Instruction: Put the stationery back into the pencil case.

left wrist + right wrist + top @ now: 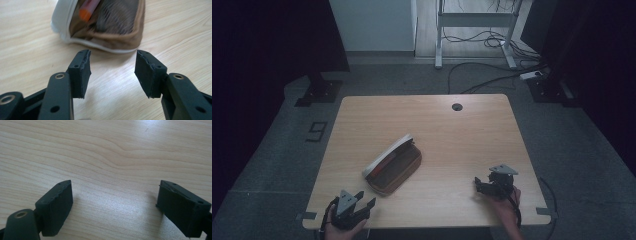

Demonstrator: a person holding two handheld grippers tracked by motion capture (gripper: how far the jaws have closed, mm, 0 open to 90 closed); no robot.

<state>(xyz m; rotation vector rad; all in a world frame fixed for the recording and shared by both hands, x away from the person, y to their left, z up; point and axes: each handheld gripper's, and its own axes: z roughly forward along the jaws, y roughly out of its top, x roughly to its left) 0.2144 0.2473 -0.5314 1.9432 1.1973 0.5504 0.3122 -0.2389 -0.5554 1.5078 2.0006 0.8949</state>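
Left hand-held gripper gapes near pencil case; nothing gripped.

Both grippers agape (empty)

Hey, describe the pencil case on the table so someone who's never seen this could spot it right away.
On the light wooden table, look left of the middle, ahead of the left gripper. There lies the pencil case, a brown pouch set at a slant. Its white-edged flap stands open, and an orange-tipped pen shows inside.
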